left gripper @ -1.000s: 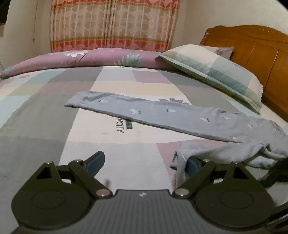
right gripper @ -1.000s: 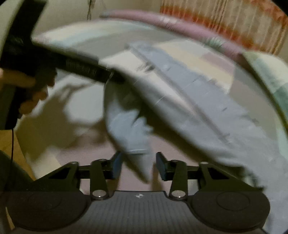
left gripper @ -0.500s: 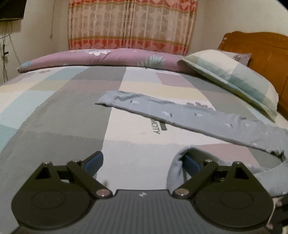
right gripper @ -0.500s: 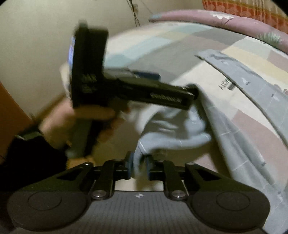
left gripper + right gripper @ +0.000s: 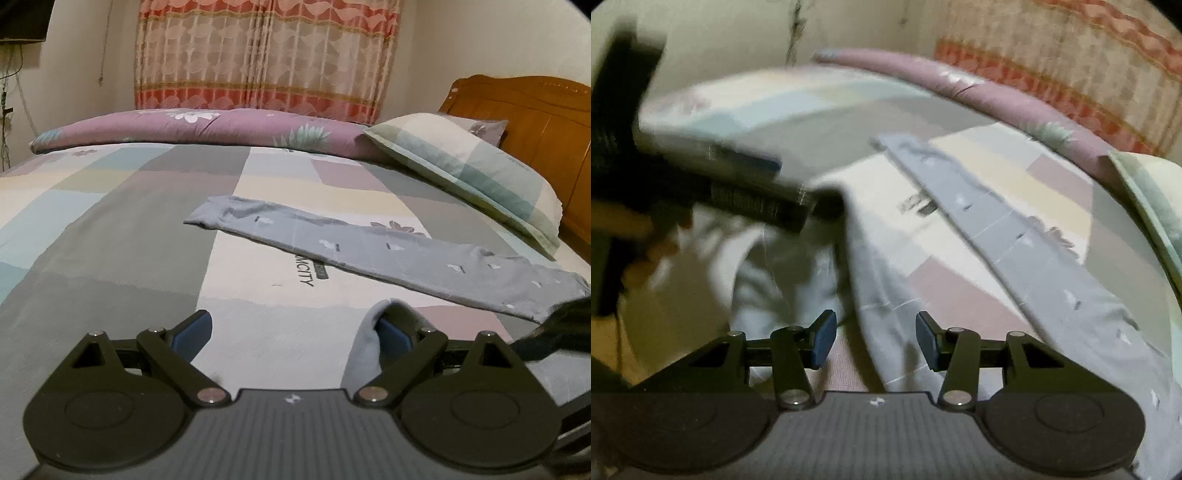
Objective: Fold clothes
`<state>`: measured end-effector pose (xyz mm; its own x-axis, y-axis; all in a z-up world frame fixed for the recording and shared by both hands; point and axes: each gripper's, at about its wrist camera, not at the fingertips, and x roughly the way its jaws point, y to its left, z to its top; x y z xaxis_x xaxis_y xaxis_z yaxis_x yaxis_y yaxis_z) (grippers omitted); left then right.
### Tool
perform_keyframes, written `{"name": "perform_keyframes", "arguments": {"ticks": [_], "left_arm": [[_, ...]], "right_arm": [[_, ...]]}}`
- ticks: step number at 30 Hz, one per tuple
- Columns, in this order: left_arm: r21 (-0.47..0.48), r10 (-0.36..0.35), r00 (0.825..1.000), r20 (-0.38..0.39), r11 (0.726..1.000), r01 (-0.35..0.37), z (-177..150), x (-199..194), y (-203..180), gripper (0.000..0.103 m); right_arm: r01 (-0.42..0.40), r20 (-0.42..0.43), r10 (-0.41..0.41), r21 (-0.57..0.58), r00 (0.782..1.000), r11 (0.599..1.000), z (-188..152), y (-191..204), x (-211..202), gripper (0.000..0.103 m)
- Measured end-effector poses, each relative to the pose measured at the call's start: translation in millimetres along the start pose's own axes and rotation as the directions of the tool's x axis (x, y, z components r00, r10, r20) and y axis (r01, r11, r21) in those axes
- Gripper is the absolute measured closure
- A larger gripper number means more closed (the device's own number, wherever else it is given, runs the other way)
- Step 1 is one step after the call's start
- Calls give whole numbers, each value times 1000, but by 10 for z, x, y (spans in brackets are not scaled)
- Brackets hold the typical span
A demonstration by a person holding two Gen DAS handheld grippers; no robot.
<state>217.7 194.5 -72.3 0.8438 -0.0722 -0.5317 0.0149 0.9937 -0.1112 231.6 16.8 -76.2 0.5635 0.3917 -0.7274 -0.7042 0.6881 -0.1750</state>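
Note:
Grey-blue patterned trousers [image 5: 369,254] lie on the patchwork bed sheet [image 5: 110,240], one leg stretched flat toward the far left. My left gripper [image 5: 291,332] stands wide open, and a fold of the other leg [image 5: 364,347] hangs over its right finger. In the right wrist view that leg [image 5: 882,325] runs from the left gripper [image 5: 757,199], blurred and held by a hand [image 5: 639,266], down between my right gripper's [image 5: 875,339] fingers. The right jaws are opening; their blue pads [image 5: 823,339] stand apart from the cloth.
A checked pillow [image 5: 472,170] rests against the wooden headboard [image 5: 535,110] at the right. A rolled purple quilt [image 5: 221,129] lies along the far edge below the curtain [image 5: 266,55]. The bed's left edge meets a bare wall [image 5: 720,40].
My right gripper was shut on a fold of the trouser leg and has now spread off it. The right view swung toward the bed. The left view barely shifted.

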Motion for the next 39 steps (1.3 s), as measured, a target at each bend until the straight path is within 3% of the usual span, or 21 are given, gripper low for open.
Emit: {"name": "perform_keyframes", "arguments": {"ticks": [1,2,8,13,18,21,23,29,35,39], "left_arm": [[6,-4,1000,-2,1000,4,-1,7,-9,9],[13,-9,1000,-8,1000,9,-4,21,-21,9],[47,-30,999,-40,998,32,-26,113,-107,9],[63,-40,998,-50,997,43,-37,141,-150,9],[67,-44,997,-62,997,48,-53,154,-155,9],[55,-65,995,-72,996,69,-59,148,-141,9],[51,-82,993,-79,995,86,-74,142,-151,9],[17,-80,989,-123,996,82,-98,172,-147,9],[-102,-137,970,-202,988,119,-135,225,-41,9],[-114,-149,961,-232,986,125,-175,226,-20,9]], "right_arm": [[16,-17,-17,-33,1000,999,-3,7,86,86],[25,-31,-27,-44,999,999,7,-18,146,96],[73,-31,-69,111,997,991,204,-723,217,96],[175,-90,-158,218,983,960,272,-1355,381,95],[226,-144,-191,290,971,930,107,-1647,451,84],[206,-102,-183,301,978,931,37,-1570,293,76],[199,-71,-186,284,980,938,11,-1473,144,65],[78,13,-83,227,996,971,-85,-1002,-372,64],[-64,0,64,7,998,998,-120,-219,-386,64],[-62,-21,60,-139,998,988,-132,144,-300,64]]}}
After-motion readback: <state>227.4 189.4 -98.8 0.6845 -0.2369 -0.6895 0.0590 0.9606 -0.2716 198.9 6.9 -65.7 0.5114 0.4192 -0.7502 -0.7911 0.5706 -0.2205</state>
